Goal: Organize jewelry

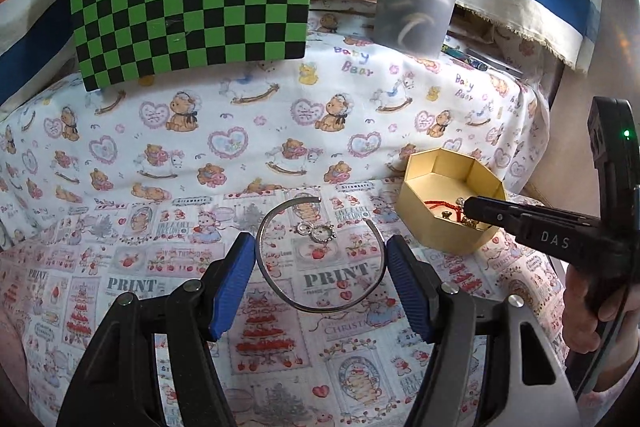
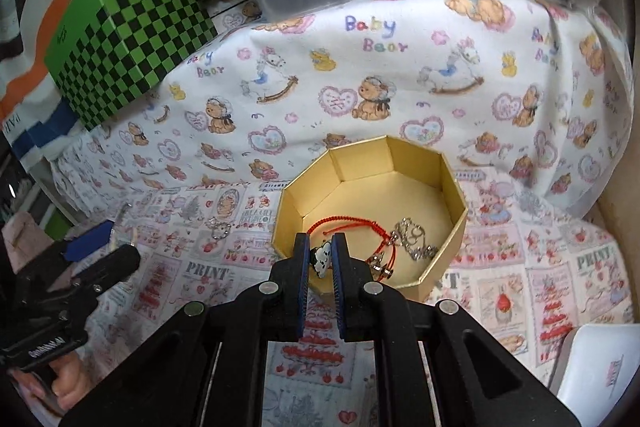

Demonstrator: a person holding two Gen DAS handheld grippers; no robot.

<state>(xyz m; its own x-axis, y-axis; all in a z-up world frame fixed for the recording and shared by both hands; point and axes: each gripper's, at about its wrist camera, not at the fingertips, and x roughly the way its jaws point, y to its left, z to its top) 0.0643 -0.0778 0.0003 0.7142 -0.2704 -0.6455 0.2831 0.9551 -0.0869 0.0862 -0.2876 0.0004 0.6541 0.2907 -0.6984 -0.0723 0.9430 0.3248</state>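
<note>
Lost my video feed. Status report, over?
Left tool open around thin silver open bangle, not gripping. Right tool shut on small black-and-white charm over gold octagonal cardboard box. Nothing blocking.

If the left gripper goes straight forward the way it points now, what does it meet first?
Most likely the silver bangle lying on the printed cloth. It sits between the open fingers of the left gripper, with small rings inside its curve. Depth is hard to judge here.

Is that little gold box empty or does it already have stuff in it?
Not empty: the lidless gold box already holds a red cord bracelet and a silver chain.
</note>
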